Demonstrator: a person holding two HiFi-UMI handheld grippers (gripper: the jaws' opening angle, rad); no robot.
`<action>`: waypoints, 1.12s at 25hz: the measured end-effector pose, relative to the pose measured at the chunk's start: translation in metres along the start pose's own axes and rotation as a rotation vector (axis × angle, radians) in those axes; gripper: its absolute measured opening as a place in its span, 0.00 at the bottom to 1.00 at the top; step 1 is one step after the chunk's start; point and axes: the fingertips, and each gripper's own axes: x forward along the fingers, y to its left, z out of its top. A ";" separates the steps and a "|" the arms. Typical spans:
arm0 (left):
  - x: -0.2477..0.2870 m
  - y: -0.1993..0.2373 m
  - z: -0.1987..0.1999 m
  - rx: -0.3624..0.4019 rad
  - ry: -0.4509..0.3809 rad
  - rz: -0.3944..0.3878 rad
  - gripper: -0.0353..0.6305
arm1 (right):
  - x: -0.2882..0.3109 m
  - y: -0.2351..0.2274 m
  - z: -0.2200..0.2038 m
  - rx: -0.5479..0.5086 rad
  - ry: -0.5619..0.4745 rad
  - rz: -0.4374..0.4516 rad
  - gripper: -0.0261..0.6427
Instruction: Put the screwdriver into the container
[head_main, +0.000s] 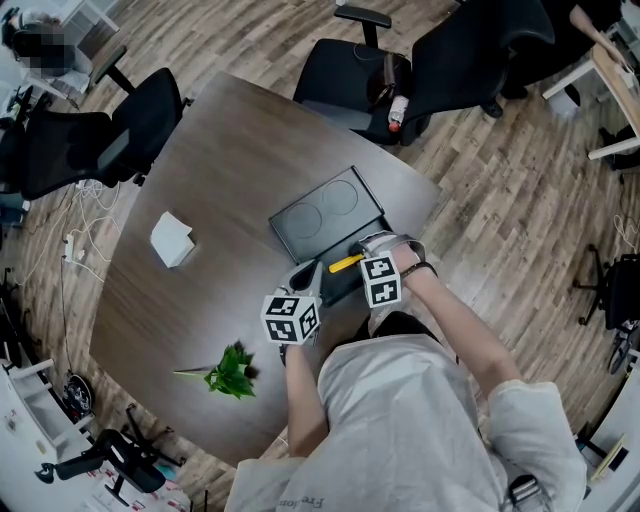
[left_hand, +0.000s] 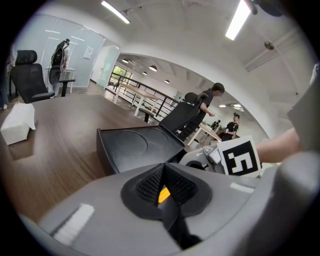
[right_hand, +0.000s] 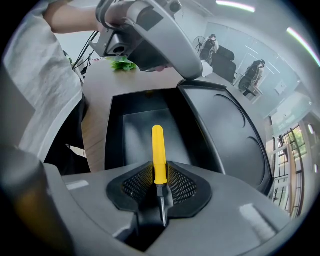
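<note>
A yellow-handled screwdriver (head_main: 347, 263) is clamped in my right gripper (head_main: 363, 257), which is shut on it. In the right gripper view the screwdriver (right_hand: 158, 155) has its handle pointing out over the open black container (right_hand: 116, 125), with the metal shaft running back between the pads. The container's lid (head_main: 325, 212) lies open and flat on the far side. My left gripper (head_main: 311, 272) hovers at the container's near-left corner, jaws shut and empty. In the left gripper view a sliver of the yellow handle (left_hand: 163, 194) shows past my left gripper (left_hand: 164, 186).
A white tissue box (head_main: 172, 238) sits on the dark wooden table (head_main: 220, 150) to the left. A small green plant (head_main: 232, 372) lies near the front edge. Black office chairs (head_main: 120, 135) stand round the table, one (head_main: 350, 75) at the far side.
</note>
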 end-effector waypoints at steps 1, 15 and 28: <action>0.000 -0.001 -0.001 0.001 0.000 0.000 0.13 | 0.000 0.001 0.000 -0.003 0.000 -0.001 0.15; -0.006 -0.014 0.002 0.029 -0.020 0.009 0.13 | 0.000 0.005 -0.010 0.004 0.016 -0.016 0.15; -0.015 -0.018 -0.002 0.034 -0.035 0.033 0.13 | -0.009 0.011 -0.015 0.006 0.010 0.056 0.16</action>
